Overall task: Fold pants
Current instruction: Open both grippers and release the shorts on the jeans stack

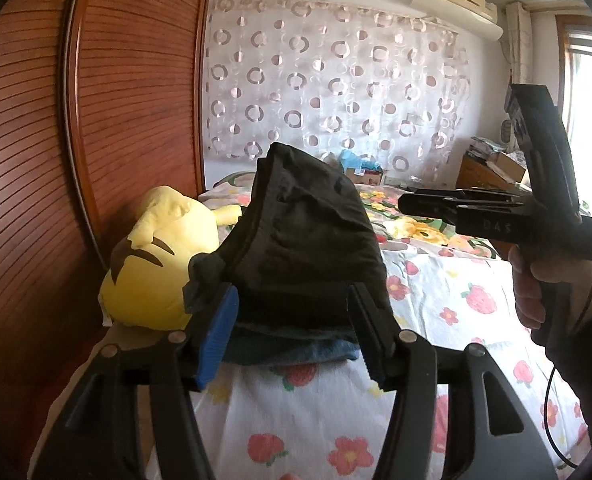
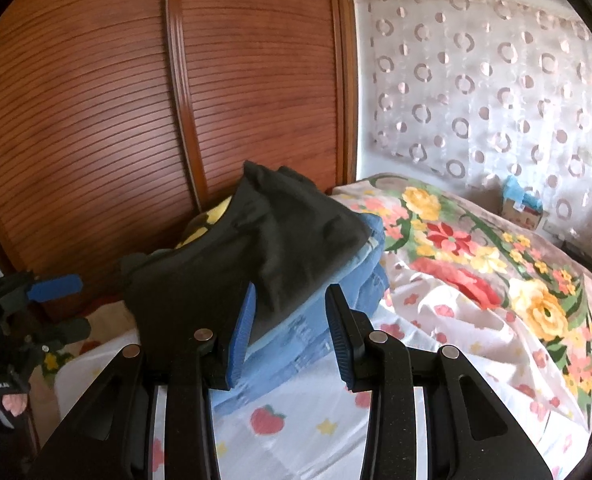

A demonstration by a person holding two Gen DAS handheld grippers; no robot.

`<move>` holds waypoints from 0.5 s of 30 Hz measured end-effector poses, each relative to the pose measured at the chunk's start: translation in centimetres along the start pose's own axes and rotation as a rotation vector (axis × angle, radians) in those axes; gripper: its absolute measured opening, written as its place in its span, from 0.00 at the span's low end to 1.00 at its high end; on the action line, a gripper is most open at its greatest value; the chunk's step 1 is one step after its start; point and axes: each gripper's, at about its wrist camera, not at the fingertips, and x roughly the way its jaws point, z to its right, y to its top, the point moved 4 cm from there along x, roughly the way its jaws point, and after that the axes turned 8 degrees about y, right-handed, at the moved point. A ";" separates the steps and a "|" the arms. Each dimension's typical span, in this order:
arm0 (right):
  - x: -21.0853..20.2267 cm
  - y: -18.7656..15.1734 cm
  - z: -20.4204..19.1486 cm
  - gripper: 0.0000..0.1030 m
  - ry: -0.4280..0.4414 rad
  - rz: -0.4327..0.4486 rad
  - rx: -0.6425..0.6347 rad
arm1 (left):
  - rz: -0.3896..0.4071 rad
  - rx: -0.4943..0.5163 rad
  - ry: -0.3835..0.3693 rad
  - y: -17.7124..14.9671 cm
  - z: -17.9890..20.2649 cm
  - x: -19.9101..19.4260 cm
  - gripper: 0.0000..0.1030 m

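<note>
Folded black pants (image 1: pixel 308 232) (image 2: pixel 264 240) lie on top of a stack of folded blue jeans (image 1: pixel 296 350) (image 2: pixel 296 332) at the bed's edge by the wardrobe. My left gripper (image 1: pixel 294 296) stands wide open, its blue pad and black finger on either side of the near edge of the pants, not pressing them. It also appears at the left of the right wrist view, left gripper (image 2: pixel 82 303), with the jaws apart. My right gripper (image 2: pixel 293 292) is partly open just in front of the stack with nothing between its fingers. A hand holds the right gripper (image 1: pixel 406 204) to the right of the pants.
A yellow plush toy (image 1: pixel 156 264) (image 2: pixel 208 220) lies behind the stack against the brown slatted wardrobe (image 1: pixel 96 120) (image 2: pixel 136 100). The bed has a strawberry-print sheet (image 1: pixel 436 300) (image 2: pixel 436 320) and a floral blanket (image 2: pixel 476 240). A small box (image 2: pixel 516 208) sits near the curtain.
</note>
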 end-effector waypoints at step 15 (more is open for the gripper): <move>-5.6 -3.8 -3.3 0.47 -0.067 0.035 0.044 | 0.020 0.035 0.003 -1.1 1.3 -4.2 0.55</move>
